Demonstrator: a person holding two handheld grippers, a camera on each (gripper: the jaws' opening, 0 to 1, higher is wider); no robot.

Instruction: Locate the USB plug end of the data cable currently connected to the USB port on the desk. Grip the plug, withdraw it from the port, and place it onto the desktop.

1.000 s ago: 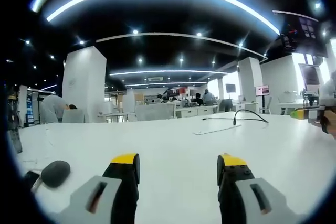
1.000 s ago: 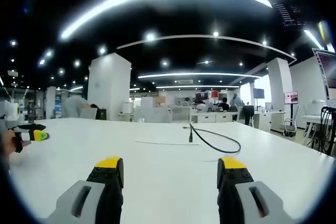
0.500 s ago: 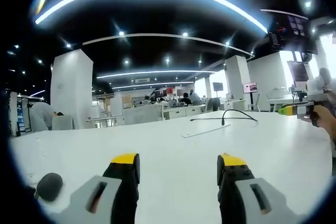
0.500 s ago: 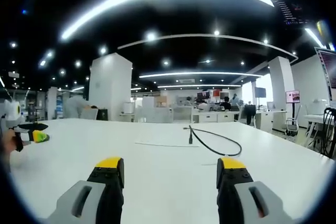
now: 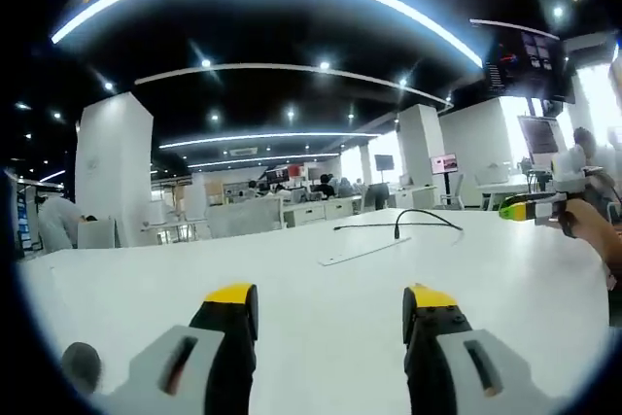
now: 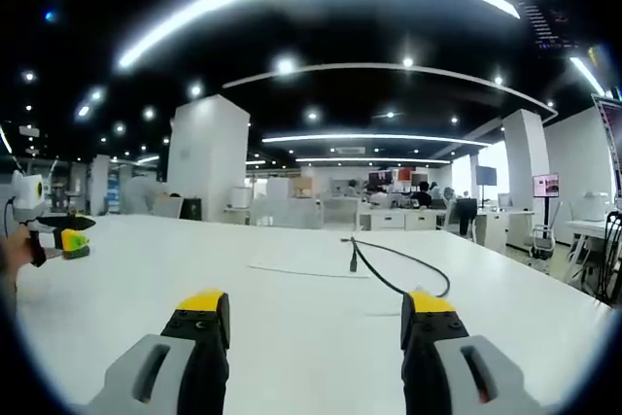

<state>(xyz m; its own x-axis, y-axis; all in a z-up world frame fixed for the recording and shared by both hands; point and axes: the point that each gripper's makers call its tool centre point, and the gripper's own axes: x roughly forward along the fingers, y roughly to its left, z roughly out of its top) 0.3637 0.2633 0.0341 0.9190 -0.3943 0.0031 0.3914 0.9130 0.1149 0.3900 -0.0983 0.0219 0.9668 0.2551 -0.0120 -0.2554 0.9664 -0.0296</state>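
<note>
A black data cable (image 6: 403,263) loops over the white desk (image 6: 292,318), and its plug end (image 6: 353,261) stands upright from the desktop beside a thin flush strip (image 6: 292,270). In the left gripper view the same cable (image 5: 428,219) and plug (image 5: 397,232) lie far ahead to the right, beyond a pale strip (image 5: 358,252). My left gripper (image 5: 330,313) is open and holds nothing. My right gripper (image 6: 311,318) is open too, well short of the plug. The other gripper (image 6: 60,240) shows at the left edge of the right gripper view, and a hand-held gripper (image 5: 544,203) at the right edge of the left gripper view.
A dark rounded object (image 5: 80,366) lies on the desk at the lower left of the left gripper view. Beyond the desk's far edge stand white pillars (image 6: 206,162), other desks, monitors and seated people. Cables (image 6: 610,250) hang at the far right.
The left gripper view has swung, so the cable and strip sit further left and the dark object has slid toward the lower left edge. The right gripper view has hardly shifted.
</note>
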